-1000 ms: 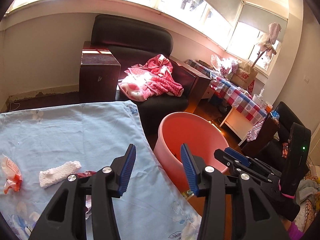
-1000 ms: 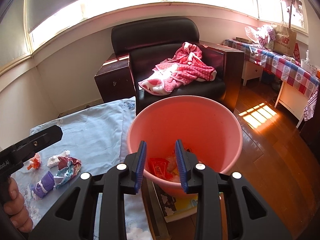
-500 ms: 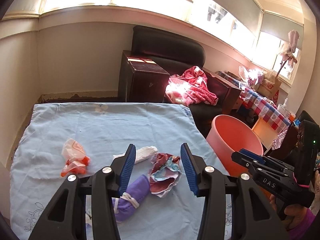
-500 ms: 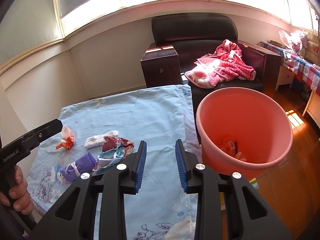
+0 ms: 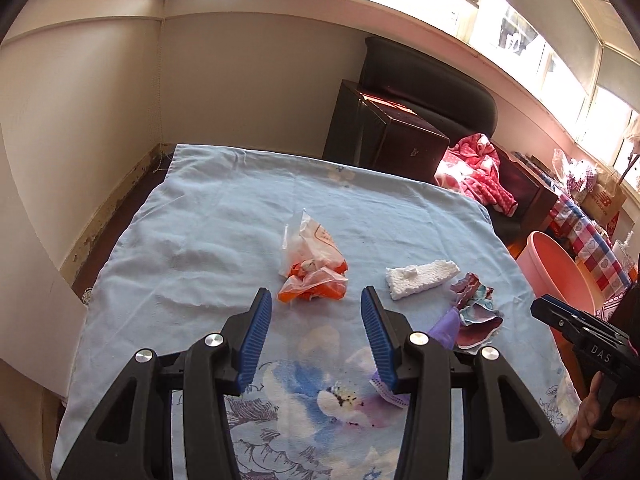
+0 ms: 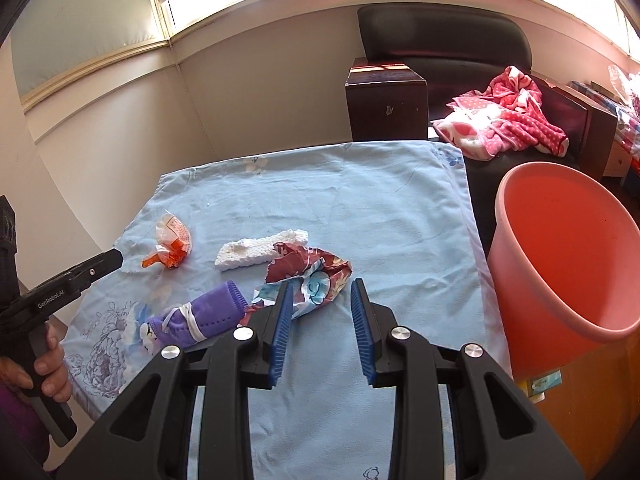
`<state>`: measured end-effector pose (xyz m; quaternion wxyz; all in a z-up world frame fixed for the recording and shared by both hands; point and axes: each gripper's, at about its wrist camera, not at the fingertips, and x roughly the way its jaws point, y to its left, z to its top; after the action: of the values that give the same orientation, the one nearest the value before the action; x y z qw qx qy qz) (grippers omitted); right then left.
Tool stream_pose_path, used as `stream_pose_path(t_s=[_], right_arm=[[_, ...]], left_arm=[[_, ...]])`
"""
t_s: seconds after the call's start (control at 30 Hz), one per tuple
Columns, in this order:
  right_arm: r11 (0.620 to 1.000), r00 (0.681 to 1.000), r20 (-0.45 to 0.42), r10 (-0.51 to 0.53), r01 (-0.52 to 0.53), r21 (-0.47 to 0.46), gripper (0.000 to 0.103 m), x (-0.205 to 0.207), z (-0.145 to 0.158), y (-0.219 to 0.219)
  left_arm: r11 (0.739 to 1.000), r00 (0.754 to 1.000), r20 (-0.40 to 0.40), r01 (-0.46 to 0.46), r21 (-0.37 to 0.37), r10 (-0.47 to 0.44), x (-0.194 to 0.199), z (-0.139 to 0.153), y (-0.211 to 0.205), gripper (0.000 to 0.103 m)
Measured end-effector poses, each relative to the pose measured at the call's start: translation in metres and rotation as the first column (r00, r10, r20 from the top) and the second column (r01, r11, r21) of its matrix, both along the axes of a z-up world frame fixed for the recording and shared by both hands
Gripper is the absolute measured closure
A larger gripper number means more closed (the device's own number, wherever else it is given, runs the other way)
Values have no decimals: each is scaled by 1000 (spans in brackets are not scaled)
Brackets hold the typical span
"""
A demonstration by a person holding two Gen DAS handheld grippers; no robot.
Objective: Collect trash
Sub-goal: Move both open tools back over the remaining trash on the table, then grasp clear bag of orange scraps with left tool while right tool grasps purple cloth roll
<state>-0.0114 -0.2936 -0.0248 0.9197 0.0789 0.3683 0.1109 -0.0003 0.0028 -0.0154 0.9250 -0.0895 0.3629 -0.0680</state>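
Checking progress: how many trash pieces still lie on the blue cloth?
4: orange wrapper far left, white foam centre, floral wrapper beside it, purple mask nearest. Others may be hidden.

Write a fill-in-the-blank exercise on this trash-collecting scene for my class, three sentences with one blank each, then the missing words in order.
1. The foam piece lies on a light ____ cloth.
2. The bucket beside the table is ____ in colour.
3. The orange bag lies just ahead of the ____ gripper, while the floral wrapper lies ahead of the right gripper.

Missing words: blue; pink; left
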Motion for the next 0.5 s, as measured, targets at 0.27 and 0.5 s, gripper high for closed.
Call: stream_pose_path(t_s=[0.27,0.5], right_arm=[[989,991,-13,132,-131,66,73,3,1,24],[942,947,-57,315,-305,140,73,-2,-4,57]], left_arm=[[998,998,-66,-21,-52,17,27,-17,3,57],[994,993,-120,-32,-106,19,45,-31,9,57]])
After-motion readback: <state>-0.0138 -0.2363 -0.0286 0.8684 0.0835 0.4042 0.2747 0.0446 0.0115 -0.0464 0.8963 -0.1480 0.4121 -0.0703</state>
